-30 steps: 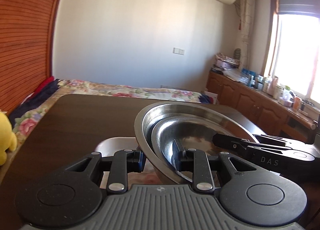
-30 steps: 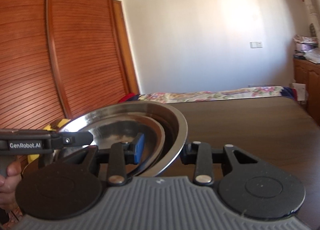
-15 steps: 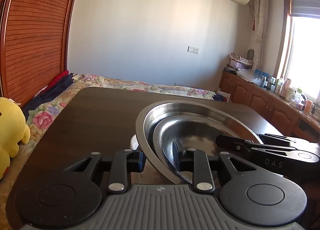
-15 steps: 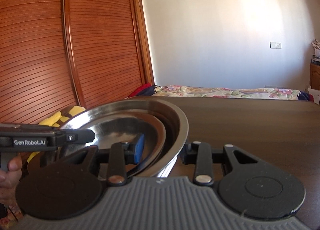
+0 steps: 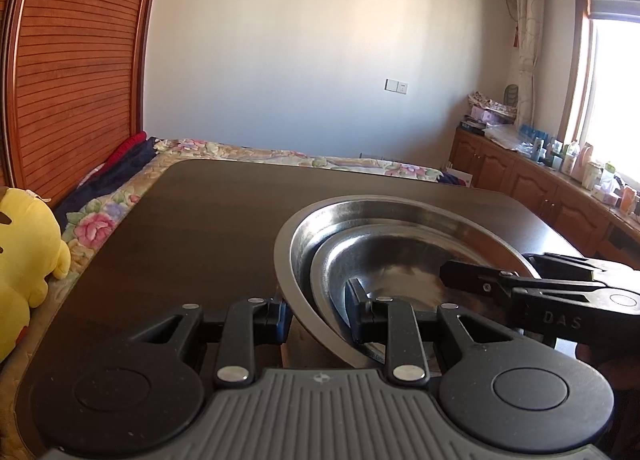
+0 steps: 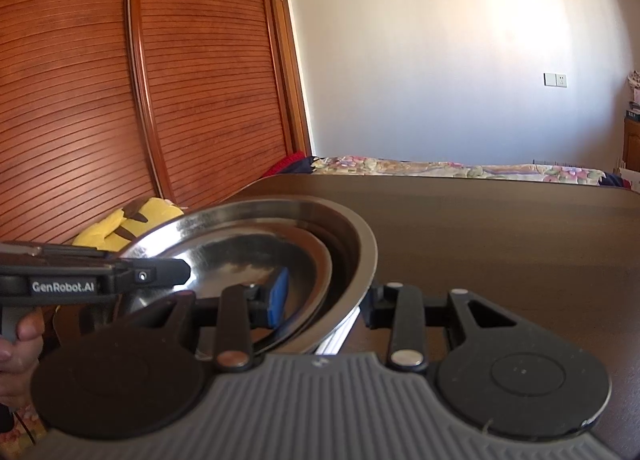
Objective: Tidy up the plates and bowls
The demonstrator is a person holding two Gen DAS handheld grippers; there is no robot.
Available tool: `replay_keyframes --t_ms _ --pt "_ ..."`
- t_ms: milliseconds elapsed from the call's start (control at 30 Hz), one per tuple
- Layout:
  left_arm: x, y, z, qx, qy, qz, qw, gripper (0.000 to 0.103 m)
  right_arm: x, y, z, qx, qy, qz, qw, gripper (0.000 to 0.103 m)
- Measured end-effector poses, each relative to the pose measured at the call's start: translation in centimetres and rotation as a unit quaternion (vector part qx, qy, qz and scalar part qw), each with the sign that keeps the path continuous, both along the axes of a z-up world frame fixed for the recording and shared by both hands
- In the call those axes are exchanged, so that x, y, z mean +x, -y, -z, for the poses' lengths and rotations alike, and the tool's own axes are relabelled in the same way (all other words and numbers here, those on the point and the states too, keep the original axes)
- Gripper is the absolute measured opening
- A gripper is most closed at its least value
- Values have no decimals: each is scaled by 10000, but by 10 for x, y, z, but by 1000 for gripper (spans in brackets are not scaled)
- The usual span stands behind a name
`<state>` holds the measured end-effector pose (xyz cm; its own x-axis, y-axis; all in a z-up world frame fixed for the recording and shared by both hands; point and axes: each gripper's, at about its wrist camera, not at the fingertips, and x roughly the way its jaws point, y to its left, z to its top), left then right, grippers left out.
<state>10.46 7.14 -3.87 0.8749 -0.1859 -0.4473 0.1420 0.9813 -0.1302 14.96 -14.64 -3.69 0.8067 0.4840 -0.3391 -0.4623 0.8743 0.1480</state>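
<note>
Two nested steel bowls, a large outer one [image 5: 400, 212] and a smaller inner one [image 5: 380, 256], hang tilted just above the dark table [image 5: 220, 220]. My left gripper [image 5: 318, 318] is shut on their near rim, one finger outside and one inside, and its jaws are opening slightly. My right gripper [image 6: 326, 302] is shut on the opposite rim of the outer bowl [image 6: 360, 244], its blue pad pressing inside the inner bowl [image 6: 248, 252]. Each gripper shows in the other's view: the right gripper [image 5: 520, 288], the left gripper [image 6: 120, 280].
A yellow plush toy [image 5: 24, 244] lies on the floral bedcover [image 5: 280, 156] left of the table. A slatted wooden wardrobe [image 6: 120, 100] stands behind it. Low cabinets with bottles [image 5: 560, 180] line the window wall. A hand [image 6: 20, 340] holds the left gripper. Something white [image 6: 336, 340] shows under the bowls.
Both cameras swung with the bowls still gripped. A white dish seen beneath the bowls in the left wrist view has dropped out of sight, and more of the table and plush toy shows.
</note>
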Motion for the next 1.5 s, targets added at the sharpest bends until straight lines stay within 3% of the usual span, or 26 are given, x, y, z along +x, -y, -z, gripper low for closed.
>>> replay_keyframes --t_ms 100,233,400,533,800,1033,1500 --pt "-2 0 -4 118 50 -99 9999 49 -2 -2 -2 -113 93 32 9999 56" --pt "-7 0 -9 256 161 -238 9993 76 -8 2 -7 -113 119 114 9998 63" --pt "-16 4 -21 356 325 -315 9983 94 -20 16 -16 -108 210 364 9991 69" --pt "-25 14 -32 513 465 -327 9971 103 -32 28 -21 -130 295 607 9976 84" --pt "-38 31 -43 635 599 -266 9958 103 -52 50 -29 -114 406 1061 9935 103" --pt "-50 55 -46 903 679 -269 9932 103 -68 60 -33 -140 455 1453 9882 103" --pt "-67 79 -33 945 609 -140 9936 103 -85 60 -29 -229 512 1973 9787 103"
